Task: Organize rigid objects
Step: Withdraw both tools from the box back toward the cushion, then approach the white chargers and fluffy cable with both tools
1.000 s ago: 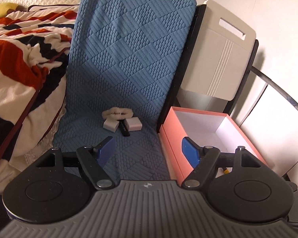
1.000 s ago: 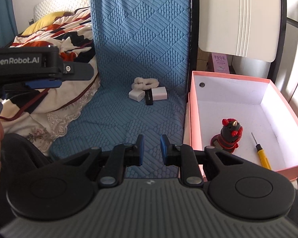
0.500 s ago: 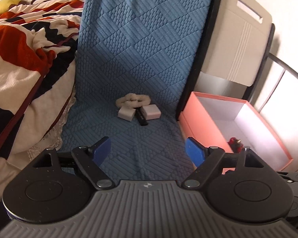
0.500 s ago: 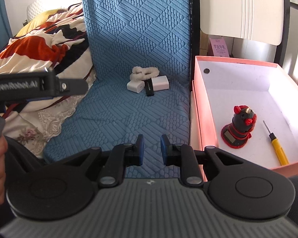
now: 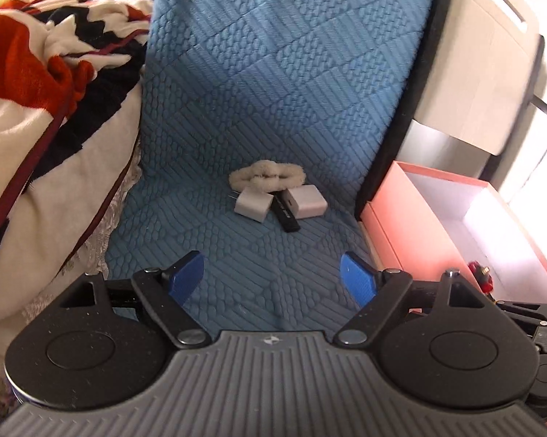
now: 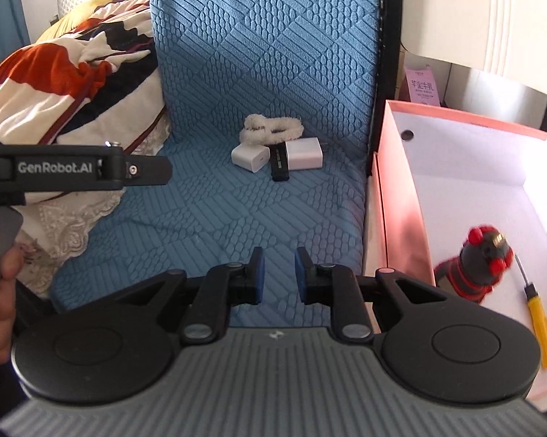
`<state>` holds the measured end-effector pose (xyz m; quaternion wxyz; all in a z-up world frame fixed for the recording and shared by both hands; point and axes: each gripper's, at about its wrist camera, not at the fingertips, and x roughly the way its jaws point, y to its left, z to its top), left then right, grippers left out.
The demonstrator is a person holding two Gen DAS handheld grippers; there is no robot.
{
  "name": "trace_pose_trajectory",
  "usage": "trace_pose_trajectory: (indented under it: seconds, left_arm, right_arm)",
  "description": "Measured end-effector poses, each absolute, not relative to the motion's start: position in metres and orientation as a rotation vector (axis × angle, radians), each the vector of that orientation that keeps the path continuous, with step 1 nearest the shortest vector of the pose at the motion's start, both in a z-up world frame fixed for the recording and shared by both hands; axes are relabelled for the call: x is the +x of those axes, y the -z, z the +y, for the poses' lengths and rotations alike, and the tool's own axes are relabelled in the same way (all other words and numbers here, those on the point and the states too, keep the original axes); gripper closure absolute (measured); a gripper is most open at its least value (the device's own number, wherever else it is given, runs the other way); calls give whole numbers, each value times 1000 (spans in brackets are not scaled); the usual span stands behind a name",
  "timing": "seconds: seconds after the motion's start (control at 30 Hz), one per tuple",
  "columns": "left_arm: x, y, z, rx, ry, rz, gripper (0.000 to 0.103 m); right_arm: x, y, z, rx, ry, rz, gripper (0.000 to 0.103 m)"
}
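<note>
Partly done, by the look of it. Pink box sat just right of the blue mat and already held 2 things: 1 red-and-grey figure and 1 yellow screwdriver, close beside each other near the box's front.

Left to sort, all bunched on the mat, touching or nearly so: 2 white chargers, one left and one right, w/ 1 black stick between them, & 1 fluffy cream band right behind. So 4 items out, 2 in. The band looked soft, so prob. not for the box; can't say for sure.

Left claw had just been opening: jaws wide apart, nothing between, aimed at the pile but well short of it. Right claw had jaws nearly together w/ a narrow gap, empty, also short of the pile.
</note>
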<state>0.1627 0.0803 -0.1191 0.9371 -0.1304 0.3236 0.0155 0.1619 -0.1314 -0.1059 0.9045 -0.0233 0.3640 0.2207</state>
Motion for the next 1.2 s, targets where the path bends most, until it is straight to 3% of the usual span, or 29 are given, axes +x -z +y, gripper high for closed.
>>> trace_pose_trajectory:
  seconds: [1.2]
  left_arm:
    - [312, 173, 172, -401, 10, 822, 20]
  right_arm:
    - [321, 143, -67, -160, -533, 819, 80]
